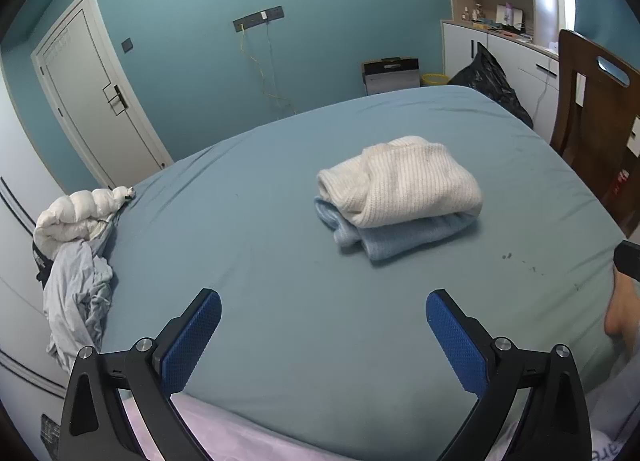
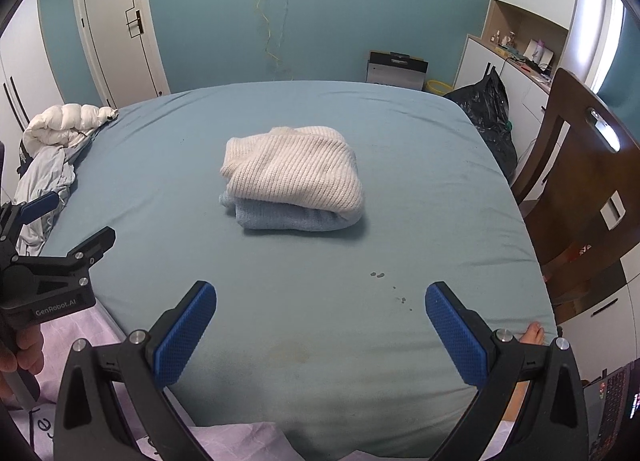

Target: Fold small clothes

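left gripper (image 1: 323, 335) fingers apart, empty | right gripper (image 2: 321, 331) likewise | cream sweater (image 2: 294, 173) folded atop blue sweater (image 2: 288, 219)

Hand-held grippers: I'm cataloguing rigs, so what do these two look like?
Both look alike: the left hand-held gripper and right hand-held gripper have black angular frames with silver round bolts and two fingers faced with blue dimpled pads. Seen from the right wrist view, the left body carries white "GenRobot.AI" lettering. No cables show.

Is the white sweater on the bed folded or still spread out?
Folded. The white sweater is a compact bundle stacked on a folded blue garment, with neither gripper touching it.
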`<state>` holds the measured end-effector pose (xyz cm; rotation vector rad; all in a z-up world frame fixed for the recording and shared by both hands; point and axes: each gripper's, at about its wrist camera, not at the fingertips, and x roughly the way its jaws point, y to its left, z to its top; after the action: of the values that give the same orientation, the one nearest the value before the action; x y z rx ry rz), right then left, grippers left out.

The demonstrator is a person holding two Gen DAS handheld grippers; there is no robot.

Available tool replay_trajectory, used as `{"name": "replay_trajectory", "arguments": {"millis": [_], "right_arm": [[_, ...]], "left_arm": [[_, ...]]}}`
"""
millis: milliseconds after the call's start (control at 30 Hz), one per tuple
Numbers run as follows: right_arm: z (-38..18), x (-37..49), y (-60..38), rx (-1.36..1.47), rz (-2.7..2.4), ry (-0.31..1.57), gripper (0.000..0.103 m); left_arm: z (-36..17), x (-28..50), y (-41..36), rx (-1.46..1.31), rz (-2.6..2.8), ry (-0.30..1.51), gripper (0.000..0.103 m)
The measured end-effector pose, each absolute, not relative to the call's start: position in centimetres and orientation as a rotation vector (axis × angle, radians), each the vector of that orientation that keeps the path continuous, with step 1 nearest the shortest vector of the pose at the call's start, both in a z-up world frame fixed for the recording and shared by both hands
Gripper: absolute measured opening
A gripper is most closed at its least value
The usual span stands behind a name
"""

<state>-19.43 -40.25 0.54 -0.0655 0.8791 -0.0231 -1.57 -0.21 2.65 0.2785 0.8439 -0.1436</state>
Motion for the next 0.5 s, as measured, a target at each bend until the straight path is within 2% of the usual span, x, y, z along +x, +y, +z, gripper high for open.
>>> {"name": "replay_trajectory", "arguments": {"millis": [500], "right_arm": [[0.77,-19.78,-40.36,-0.064,-0.03,0.906,0.102]], "left_arm": [[2.66,-1.84,-0.72,0.283,-0.168,0.855,0.103]]}}
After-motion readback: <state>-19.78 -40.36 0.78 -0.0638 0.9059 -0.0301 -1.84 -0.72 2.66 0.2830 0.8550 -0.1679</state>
